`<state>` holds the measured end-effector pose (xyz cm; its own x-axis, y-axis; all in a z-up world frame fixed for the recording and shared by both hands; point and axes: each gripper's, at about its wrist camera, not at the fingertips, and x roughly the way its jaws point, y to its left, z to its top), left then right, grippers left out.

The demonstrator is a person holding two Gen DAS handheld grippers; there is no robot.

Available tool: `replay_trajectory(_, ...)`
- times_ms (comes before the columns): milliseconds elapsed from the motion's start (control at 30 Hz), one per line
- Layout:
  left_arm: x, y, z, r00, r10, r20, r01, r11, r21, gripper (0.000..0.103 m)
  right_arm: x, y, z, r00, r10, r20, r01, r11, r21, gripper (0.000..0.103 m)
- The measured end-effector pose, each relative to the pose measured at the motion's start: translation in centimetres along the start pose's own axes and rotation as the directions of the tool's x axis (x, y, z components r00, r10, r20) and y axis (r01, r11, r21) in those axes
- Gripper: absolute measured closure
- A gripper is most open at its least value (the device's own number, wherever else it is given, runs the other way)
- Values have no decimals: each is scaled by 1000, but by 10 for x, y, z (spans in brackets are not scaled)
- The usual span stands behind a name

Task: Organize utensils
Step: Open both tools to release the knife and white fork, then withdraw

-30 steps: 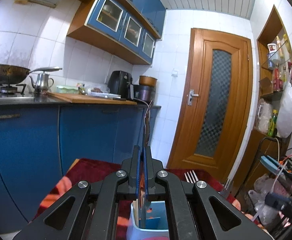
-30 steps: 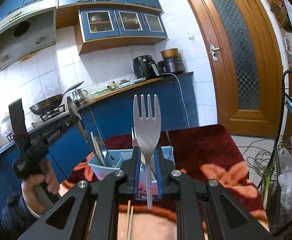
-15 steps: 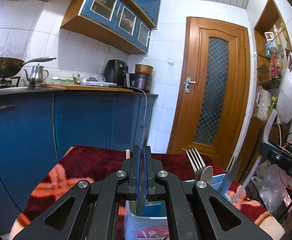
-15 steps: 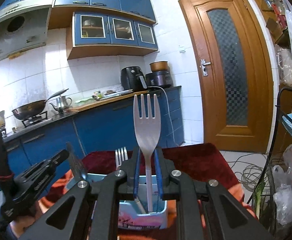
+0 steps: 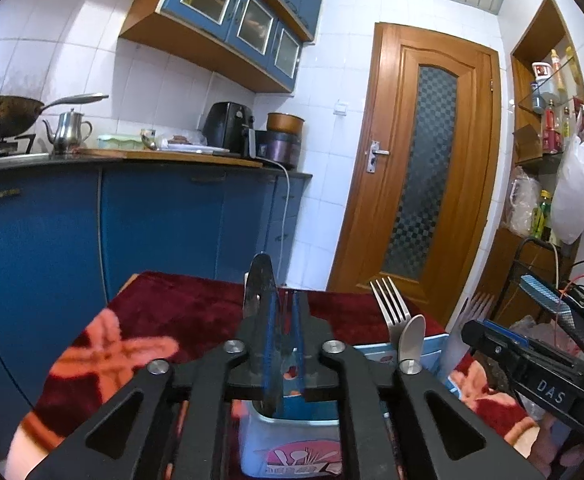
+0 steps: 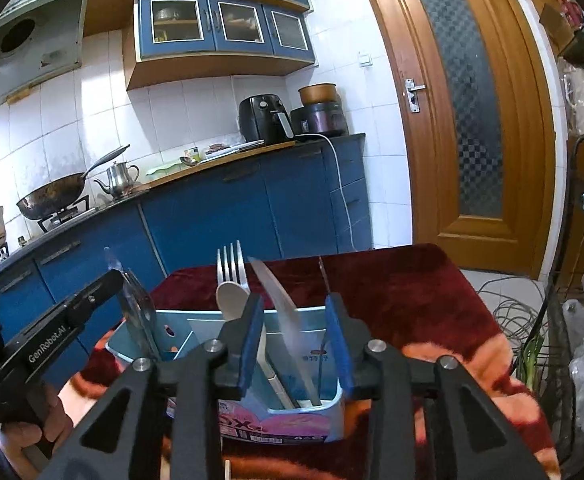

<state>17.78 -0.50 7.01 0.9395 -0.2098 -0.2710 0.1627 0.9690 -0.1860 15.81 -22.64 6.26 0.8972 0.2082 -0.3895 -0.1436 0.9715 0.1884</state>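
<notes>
A light blue utensil caddy stands on the red patterned cloth. It holds a metal fork, a pale spoon and a white plastic fork that leans loose between my right fingers. My right gripper is open over the caddy. My left gripper is slightly open above the caddy's left compartment; a metal spoon stands in it, resting against the left finger. The metal fork and pale spoon also show in the left wrist view.
The red cloth covers a small table. Blue kitchen cabinets run behind it, and a wooden door stands at the back. A wire rack with cables stands at the right. The right gripper's body shows at the lower right.
My right gripper opened and let go of the white plastic fork into the caddy. My left gripper lowered the metal spoon into the caddy and its jaws parted slightly.
</notes>
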Motion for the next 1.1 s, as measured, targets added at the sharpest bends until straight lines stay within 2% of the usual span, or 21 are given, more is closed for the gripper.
replay_trajectory(133,0,-1,-2,1000,1,-9,-1,1000,-1,81,1,-1,0,1000,1,-1,-1,1000,13,61)
replay_trajectory(233,0,-2,-2,1000,2,-7,-2,1000,4,78,3,0,0,1000,1,-7,-1,1000,18,61)
replay_trajectory(567,-4,-9,-3,999,-4,-38,5,999,33,76,-5,0,-1,999,15,-30,-14,999,30,59)
replay_trajectory(633,-9,-11,-2,999,-3,-43,5,999,39,71,-12,2,-2,999,27,-36,-26,999,30,56)
replay_trajectory(800,-25,-14,-2,998,7,-58,-4,999,48,66,-29,9,-5,998,39,-55,-38,999,17,54)
replay_trajectory(1100,-56,-21,-15,988,46,-147,-34,996,82,54,-55,22,-25,988,49,-143,-51,999,-12,46)
